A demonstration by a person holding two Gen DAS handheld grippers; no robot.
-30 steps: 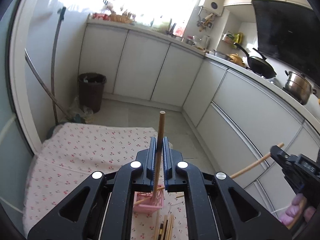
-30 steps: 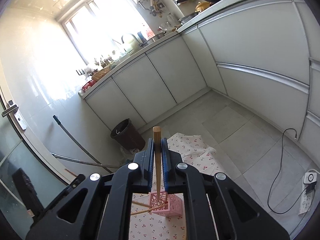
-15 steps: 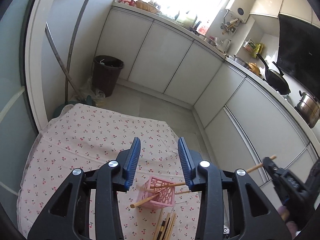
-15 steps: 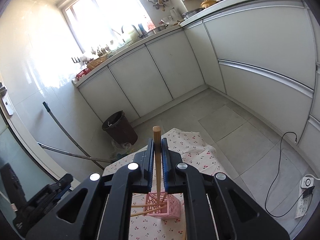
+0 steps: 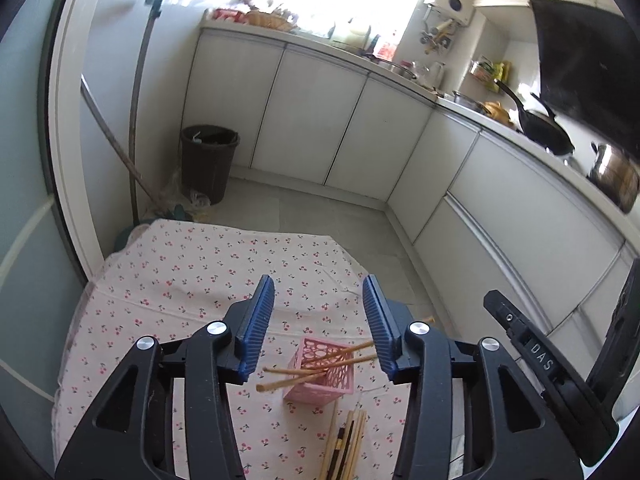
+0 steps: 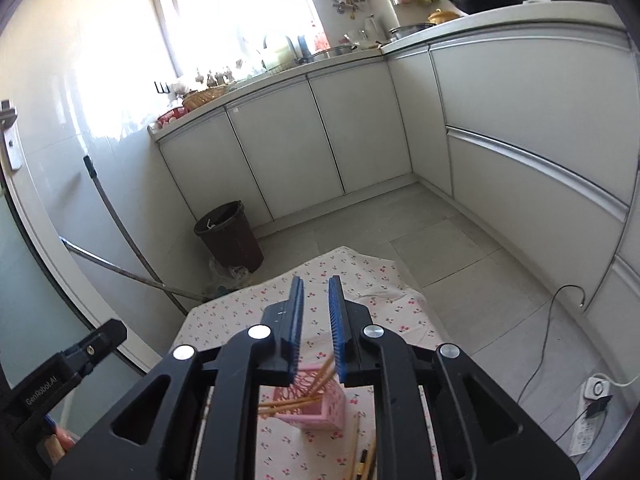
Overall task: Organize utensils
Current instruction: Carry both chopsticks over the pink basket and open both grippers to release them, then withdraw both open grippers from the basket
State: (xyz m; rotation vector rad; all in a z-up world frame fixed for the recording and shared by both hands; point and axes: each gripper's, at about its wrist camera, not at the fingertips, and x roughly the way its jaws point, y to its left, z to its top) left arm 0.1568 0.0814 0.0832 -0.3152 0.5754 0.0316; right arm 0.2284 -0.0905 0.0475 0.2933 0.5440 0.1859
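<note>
A pink openwork holder (image 5: 320,376) stands on a small table with a cherry-print cloth (image 5: 192,280). Several wooden chopsticks (image 5: 316,364) lean slanted in it. More chopsticks (image 5: 344,444) lie loose on the cloth just in front of it. My left gripper (image 5: 318,320) is open and empty above the holder. My right gripper (image 6: 316,320) is open and empty, also above the holder (image 6: 316,404), with a chopstick (image 6: 324,374) dropping into the holder just below its fingers. Loose chopsticks (image 6: 362,456) show in the right wrist view too.
White kitchen cabinets (image 5: 312,120) run along the back and right. A dark waste bin (image 5: 208,160) and mop handles (image 5: 136,120) stand at the back left. A cable and power strip (image 6: 596,392) lie on the floor at the right.
My left gripper opened and let its chopstick fall into the holder. My right gripper has just opened and released its chopstick, which is dropping into the holder. Both grippers tilted down toward the table.
</note>
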